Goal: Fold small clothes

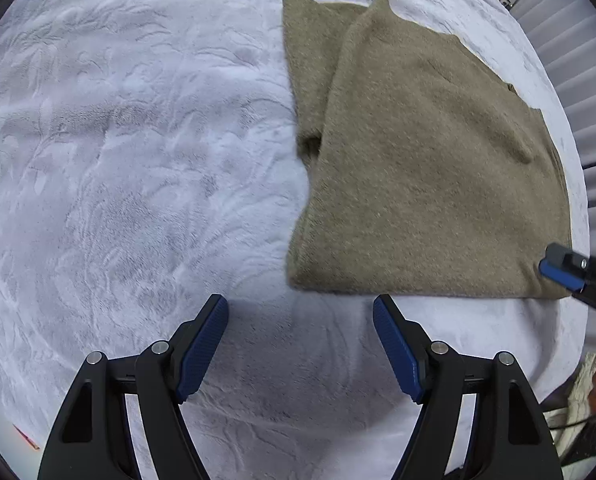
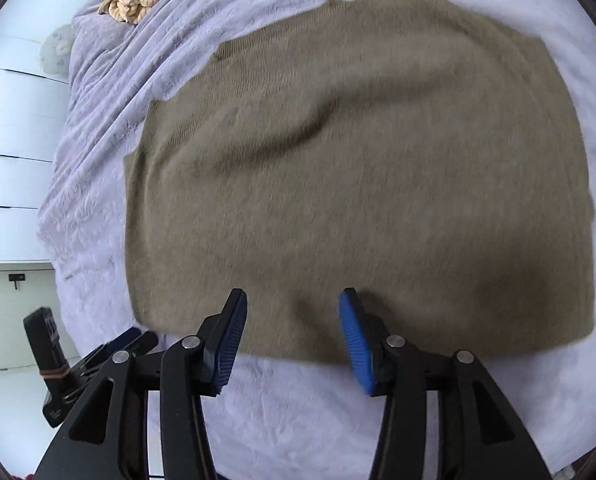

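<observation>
— What does the garment look like?
— An olive-brown knit garment [image 1: 426, 168], fuzzy, folded over on itself into a rough rectangle.
— How does it lie?
— Flat on the pale lilac bed cover [image 1: 138, 160], one narrower layer sticking out beneath along one side, a soft crease across the top.

Bare lavender blanket [image 1: 118, 180] fills the left wrist frame's left half, open for passage. The folded olive garment [image 1: 426, 168] occupies its right; the right gripper [image 1: 570, 276], probably over the garment's corner, crowds the lower right edge.
</observation>
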A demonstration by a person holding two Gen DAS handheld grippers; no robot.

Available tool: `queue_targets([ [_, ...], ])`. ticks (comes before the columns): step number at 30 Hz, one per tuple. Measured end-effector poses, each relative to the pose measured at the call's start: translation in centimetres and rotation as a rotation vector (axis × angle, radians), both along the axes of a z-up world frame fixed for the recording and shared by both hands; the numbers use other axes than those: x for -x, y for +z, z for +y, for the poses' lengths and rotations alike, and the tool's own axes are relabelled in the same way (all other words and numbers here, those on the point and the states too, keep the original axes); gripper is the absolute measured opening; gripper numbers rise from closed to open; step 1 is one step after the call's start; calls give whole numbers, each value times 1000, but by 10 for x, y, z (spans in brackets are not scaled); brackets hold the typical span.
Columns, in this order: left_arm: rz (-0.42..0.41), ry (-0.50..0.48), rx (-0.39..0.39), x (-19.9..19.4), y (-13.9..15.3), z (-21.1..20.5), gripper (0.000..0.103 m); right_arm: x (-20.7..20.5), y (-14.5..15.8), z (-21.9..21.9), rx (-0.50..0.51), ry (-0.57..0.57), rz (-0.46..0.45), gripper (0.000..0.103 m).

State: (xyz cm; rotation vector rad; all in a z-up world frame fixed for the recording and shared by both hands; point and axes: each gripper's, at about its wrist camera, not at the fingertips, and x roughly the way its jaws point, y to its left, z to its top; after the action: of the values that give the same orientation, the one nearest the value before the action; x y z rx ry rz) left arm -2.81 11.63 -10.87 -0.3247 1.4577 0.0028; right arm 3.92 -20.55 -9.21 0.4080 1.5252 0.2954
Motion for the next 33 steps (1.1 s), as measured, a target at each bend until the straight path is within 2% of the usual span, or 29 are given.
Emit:
queue_targets([
  [4, -8, -14, -12, 2, 2, -9, 76, 21, -3, 10, -37, 12, 32, 53],
  [5, -8, -13, -8, 2, 3, -10, 79, 24, -4, 12, -41, 16, 35, 55],
  [6, -6, -12, -6, 2, 3, -11, 99, 27, -4, 14, -48, 20, 40, 58],
  [7, -3, -8, -12, 2, 3, -13, 103, 29, -6, 16, -56, 20, 46, 66],
  [8, -7, -6, -21, 1, 4, -15, 103, 30, -7, 19, -63, 20, 49, 70],
  [15, 10, -27, -42, 0, 2, -22, 103, 35, -13, 28, -104, 8, 73, 71],
  [19, 53, -11, -53, -2, -11, -24, 103, 40, -19, 29, -135, -18, 91, 71],
  [22, 80, 13, -19, -3, -22, -23, 103, 41, -24, 30, -164, -49, 114, 72],
  [25, 86, 26, 19, -2, -25, -20, 103, 42, -28, 33, -182, -65, 127, 77],
  [33, 108, 74, 64, 4, -35, -3, 103, 37, -28, 55, -238, -45, 123, 77],
])
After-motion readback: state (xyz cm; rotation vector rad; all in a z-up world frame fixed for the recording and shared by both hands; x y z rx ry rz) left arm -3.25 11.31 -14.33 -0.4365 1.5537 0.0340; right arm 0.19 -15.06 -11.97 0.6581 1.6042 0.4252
